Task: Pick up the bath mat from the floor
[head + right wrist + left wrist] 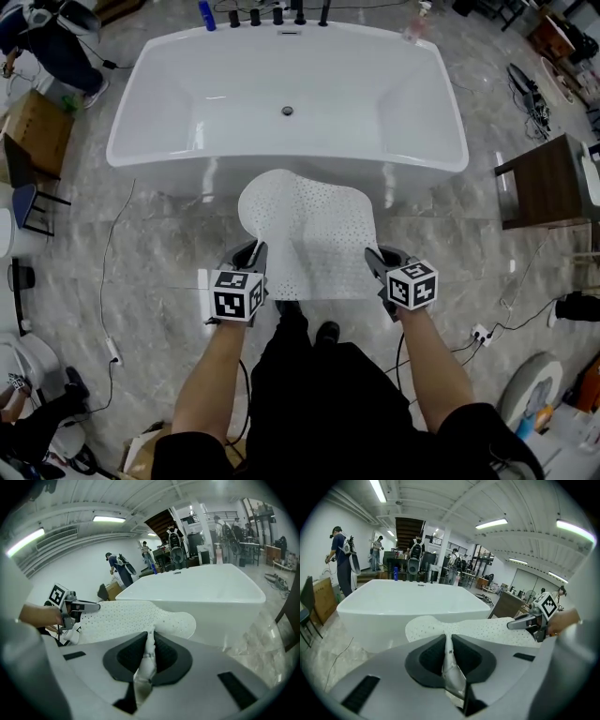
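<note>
The bath mat (pixel 314 234) hangs spread out in front of the bathtub (pixel 450 141), its near left corner pinched in the closed left tool (pixel 255 255) and its near right corner in the closed right tool (pixel 380 264). Its far rounded end seems clear of the floor (pixel 159 244), so the pick-up looks nearly done; at most a little more lifting is left

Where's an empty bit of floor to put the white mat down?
Bare floor lies before the bathtub, either side of the bath mat: left up to the thin cable, right up to the wooden table. Around the power strip it is crowded with cords.
</note>
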Available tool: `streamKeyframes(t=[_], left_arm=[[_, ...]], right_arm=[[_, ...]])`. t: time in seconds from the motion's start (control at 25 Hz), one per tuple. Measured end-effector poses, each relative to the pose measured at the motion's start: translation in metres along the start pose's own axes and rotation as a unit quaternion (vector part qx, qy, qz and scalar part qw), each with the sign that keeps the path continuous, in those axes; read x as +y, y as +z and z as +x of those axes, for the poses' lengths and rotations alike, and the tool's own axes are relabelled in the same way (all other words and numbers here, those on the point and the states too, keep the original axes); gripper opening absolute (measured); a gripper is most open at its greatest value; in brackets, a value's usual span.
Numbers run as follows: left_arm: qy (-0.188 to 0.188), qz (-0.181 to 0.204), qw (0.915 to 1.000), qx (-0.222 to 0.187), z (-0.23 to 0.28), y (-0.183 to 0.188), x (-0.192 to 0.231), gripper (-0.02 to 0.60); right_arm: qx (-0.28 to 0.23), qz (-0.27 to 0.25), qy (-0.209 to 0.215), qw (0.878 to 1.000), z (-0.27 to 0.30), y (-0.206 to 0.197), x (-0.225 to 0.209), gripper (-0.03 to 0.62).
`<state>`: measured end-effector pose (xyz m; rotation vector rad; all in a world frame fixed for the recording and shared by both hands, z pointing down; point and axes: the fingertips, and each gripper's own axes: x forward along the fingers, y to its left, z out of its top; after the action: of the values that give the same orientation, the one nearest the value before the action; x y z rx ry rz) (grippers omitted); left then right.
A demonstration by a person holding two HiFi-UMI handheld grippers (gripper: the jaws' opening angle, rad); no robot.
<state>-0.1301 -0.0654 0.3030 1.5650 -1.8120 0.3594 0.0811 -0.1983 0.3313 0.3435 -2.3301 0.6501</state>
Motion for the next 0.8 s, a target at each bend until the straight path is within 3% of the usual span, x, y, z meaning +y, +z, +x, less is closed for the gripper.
streamKeyframes(t=[0.32,0.6,0.8], left_arm=[[0.008,0.022,0.9995,-0.021,-0.05,0.015,-0.042,0.049],[0.027,-0.031,0.9958,-0.082,-0.1,0.057,-0.064,0.051],[0.034,-0.021,0.9931,-0.11,-0.134,0.074,-0.077,0.051]], right_arm=[[-0.047,0.03,0.005,0.998,-0.057,0.003,0.014,0.043],[-0.099,0.05,0.036,0.993,-0.096,0.028,0.039,0.043],[-0.135,0.026,0.051,0.989,-0.133,0.054,0.061,0.043]])
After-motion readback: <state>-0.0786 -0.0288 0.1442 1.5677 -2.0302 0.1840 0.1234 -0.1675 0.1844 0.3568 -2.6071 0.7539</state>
